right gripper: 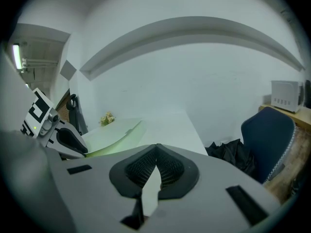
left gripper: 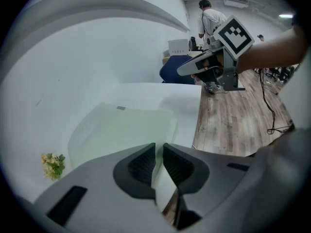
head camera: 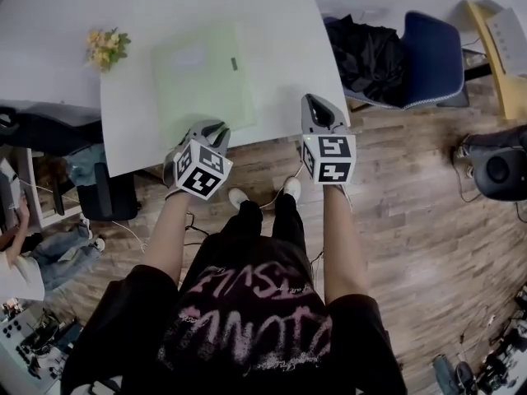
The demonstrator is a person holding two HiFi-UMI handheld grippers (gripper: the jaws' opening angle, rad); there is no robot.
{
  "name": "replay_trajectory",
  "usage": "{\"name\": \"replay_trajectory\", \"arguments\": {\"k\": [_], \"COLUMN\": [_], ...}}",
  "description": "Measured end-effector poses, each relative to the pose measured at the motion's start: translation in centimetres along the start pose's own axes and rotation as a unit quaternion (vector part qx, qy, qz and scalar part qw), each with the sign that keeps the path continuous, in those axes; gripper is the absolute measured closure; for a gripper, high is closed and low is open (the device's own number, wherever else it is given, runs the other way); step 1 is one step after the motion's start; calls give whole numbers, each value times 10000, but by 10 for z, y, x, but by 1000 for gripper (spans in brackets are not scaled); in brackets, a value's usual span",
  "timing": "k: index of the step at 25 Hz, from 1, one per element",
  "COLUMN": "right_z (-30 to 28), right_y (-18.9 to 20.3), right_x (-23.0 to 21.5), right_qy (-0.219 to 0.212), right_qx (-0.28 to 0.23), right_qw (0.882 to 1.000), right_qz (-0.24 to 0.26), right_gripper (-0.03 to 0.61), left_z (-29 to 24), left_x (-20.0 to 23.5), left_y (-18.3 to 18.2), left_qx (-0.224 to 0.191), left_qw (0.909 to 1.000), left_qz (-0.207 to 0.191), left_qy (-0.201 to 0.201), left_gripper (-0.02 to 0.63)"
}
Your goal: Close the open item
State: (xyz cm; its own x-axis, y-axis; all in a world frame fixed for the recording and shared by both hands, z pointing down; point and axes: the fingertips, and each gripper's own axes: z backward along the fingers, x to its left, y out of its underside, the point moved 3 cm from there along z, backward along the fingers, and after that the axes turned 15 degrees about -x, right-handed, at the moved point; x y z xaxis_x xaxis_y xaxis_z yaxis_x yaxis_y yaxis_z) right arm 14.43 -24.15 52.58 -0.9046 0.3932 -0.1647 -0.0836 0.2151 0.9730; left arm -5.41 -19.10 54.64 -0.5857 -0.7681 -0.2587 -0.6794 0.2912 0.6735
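A pale green folder (head camera: 202, 81) lies on the white table (head camera: 272, 23), a small clasp on its far side. My left gripper (head camera: 216, 130) is at the folder's front edge. Its jaws stand a narrow slit apart in the left gripper view (left gripper: 159, 159), pinched on the thin cover. In the right gripper view the cover (right gripper: 116, 132) rises a little from the left gripper (right gripper: 68, 140), showing its underside. My right gripper (head camera: 317, 105) hovers over the table's front right corner, jaws shut (right gripper: 156, 154) and empty, apart from the folder (left gripper: 121, 130).
A small bunch of yellow flowers (head camera: 105, 48) lies at the table's left edge. A blue chair (head camera: 432, 56) with black clothing (head camera: 375, 56) stands right of the table. The person's legs are close to the table's front edge, over wooden floor.
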Motion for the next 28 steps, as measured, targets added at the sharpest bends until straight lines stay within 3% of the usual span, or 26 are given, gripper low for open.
{"name": "replay_trajectory", "arguments": {"k": [10,13,16,18,28], "right_z": [6,7,7,6,4], "right_y": [7,4,2,2,11], "right_x": [-2,-5,-7,-8,-5], "right_qy": [89,128,154,153,92], "right_qx": [70,41,30,45,182], "right_qw": [9999,9999,9999,9999,9998], "right_qz": [-14,-2,0,9,34], "right_gripper": [568,569,568,569,568], "left_z": [-10,-11,-8,-7,-19], "left_x": [-2,3,13,17,33], "left_y": [3,6,10,10,-1], "left_qx": [365,223,-31,-117,-113], "left_qw": [9979,9949,9821,9774,9799], "left_qz": [21,772,1800,2027,1871], "left_qy": [539,617,561,584,685], "left_gripper": [550,548,569,577,609]}}
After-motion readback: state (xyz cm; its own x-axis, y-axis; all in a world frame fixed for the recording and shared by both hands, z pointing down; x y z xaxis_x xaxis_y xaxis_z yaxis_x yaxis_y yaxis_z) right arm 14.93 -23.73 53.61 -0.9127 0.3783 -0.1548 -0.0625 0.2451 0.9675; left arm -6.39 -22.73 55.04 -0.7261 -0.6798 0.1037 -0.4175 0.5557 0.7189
